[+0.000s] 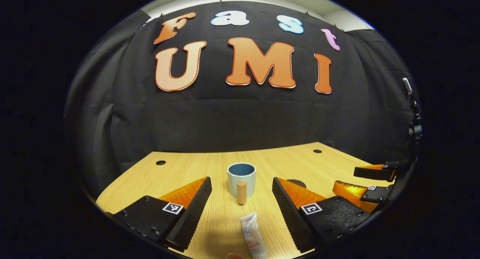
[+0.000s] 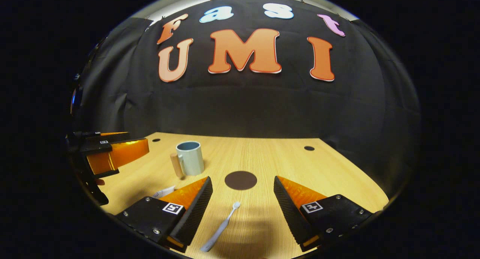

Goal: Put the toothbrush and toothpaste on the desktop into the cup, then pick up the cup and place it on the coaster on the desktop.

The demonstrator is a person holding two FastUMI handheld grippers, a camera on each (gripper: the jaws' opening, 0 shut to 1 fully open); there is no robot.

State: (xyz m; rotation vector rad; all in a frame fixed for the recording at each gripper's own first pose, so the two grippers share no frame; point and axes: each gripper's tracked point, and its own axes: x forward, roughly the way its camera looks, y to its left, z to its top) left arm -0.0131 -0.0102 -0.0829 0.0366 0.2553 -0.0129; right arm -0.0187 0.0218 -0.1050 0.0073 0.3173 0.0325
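The desk [image 2: 285, 165] is pale wood with fine straight grain and small dark round holes; the cup [image 1: 241, 178] is pale mint outside, slate blue inside, with a tan wooden handle; the coaster [image 2: 240, 180] is dark brown; the toothbrush [image 2: 220, 227] is whitish; the toothpaste [image 1: 254, 236] is white with pinkish print; the left gripper [image 1: 242, 199] and right gripper [image 2: 243, 199] are black and orange, with ribbed black pads and black-and-white square markers.
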